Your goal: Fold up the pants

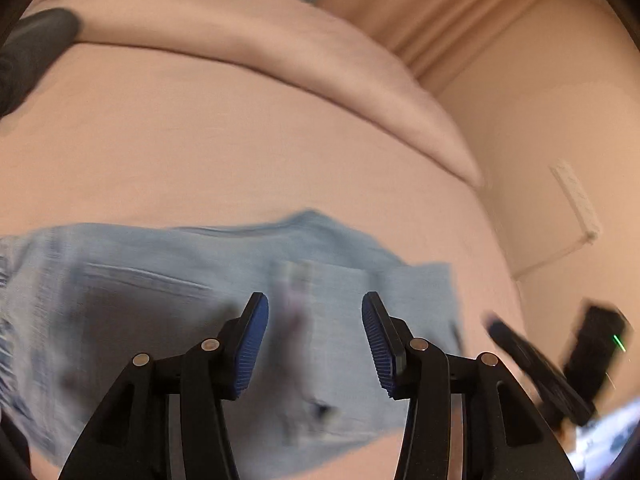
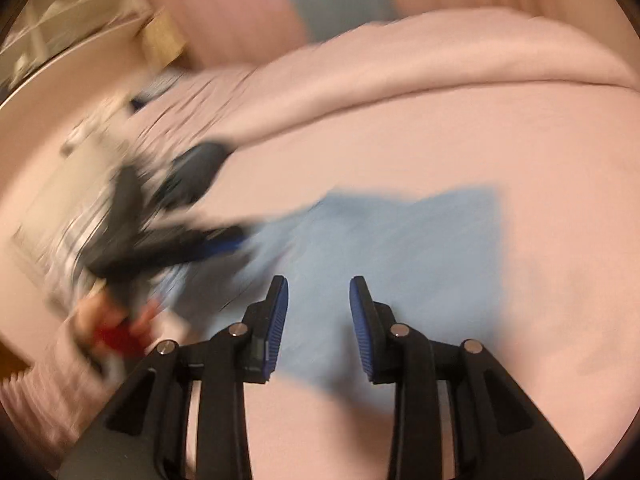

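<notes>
Pants (image 1: pixel 248 288): one pair, light blue, lying flat and partly folded on the bed (image 1: pixel 224 152). Long axis runs across the left wrist view, side to side; one end reaches the left border of that view, the other stops short of the bed's right edge. Which end is the waistband cannot be told through the blur.

Grippers: two. Left gripper (image 1: pixel 315 344), jaws spread above the pants, nothing between the blue pads. Right gripper (image 2: pixel 319 328), jaws likewise spread over the blue cloth, nothing pinched. From the right wrist view the left gripper shows as a dark, blurred shape over the pants' left part.

Bed: one, with a pale pink sheet. One folded pink blanket (image 1: pixel 280 60) lies across its far side, well apart from the pants. One dark item (image 1: pixel 32 52) at the bed's far left edge, too blurred to identify.

Room: pink curtains (image 1: pixel 448 16) behind the bed, plain wall on the right with one white strip (image 1: pixel 576 202) fixed to it.
</notes>
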The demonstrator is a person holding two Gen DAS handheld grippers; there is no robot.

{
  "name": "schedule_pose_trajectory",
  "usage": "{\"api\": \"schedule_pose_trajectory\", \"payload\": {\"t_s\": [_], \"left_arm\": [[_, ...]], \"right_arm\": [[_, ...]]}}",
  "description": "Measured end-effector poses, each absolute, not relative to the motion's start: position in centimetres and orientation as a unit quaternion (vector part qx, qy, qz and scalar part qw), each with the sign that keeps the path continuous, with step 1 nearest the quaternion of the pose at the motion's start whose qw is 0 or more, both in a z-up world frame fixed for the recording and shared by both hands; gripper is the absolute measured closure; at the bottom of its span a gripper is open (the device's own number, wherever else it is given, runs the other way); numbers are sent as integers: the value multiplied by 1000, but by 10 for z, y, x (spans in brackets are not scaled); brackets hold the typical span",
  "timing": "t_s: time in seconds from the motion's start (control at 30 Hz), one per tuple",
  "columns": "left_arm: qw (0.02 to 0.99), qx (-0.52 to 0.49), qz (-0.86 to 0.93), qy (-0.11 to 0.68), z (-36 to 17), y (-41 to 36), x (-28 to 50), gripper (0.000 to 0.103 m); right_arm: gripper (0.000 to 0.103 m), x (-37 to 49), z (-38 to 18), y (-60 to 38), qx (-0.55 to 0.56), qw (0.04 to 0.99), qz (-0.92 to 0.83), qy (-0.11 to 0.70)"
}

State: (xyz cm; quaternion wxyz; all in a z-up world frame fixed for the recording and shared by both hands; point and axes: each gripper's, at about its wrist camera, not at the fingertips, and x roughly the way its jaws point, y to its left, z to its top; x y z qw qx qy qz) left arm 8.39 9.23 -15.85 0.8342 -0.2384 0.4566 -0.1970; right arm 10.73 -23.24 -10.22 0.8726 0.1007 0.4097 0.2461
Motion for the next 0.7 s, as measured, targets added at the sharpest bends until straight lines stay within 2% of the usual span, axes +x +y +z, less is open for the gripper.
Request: {"api": "schedule_pose_trajectory", "payload": {"t_s": [0.17, 0.3, 0.33, 0.4, 0.43, 0.57, 0.7], "left_arm": [[818, -185, -291, 460, -164, 6, 65, 56], [819, -118, -273, 491, -211, -43, 58, 56], [816, -126, -265, 497, -225, -39, 56, 58], [826, -149, -261, 476, -230, -19, 50, 83], [823, -157, -253, 484, -231, -9, 51, 88], [833, -173, -191, 489, -229, 44, 41, 97], [836, -207, -170, 480, -233, 72, 29, 98]], "right_arm": [[76, 160, -108, -259, 56, 890, 173, 418], [76, 199, -131, -251, 38, 885, 152, 438], [76, 207, -142, -250, 34, 880, 144, 452], [77, 227, -169, -242, 16, 859, 136, 493], [78, 228, -172, -238, 0, 866, 143, 479], [77, 226, -154, -224, -50, 866, 129, 481], [74, 191, -111, -205, -14, 880, 192, 434]]}}
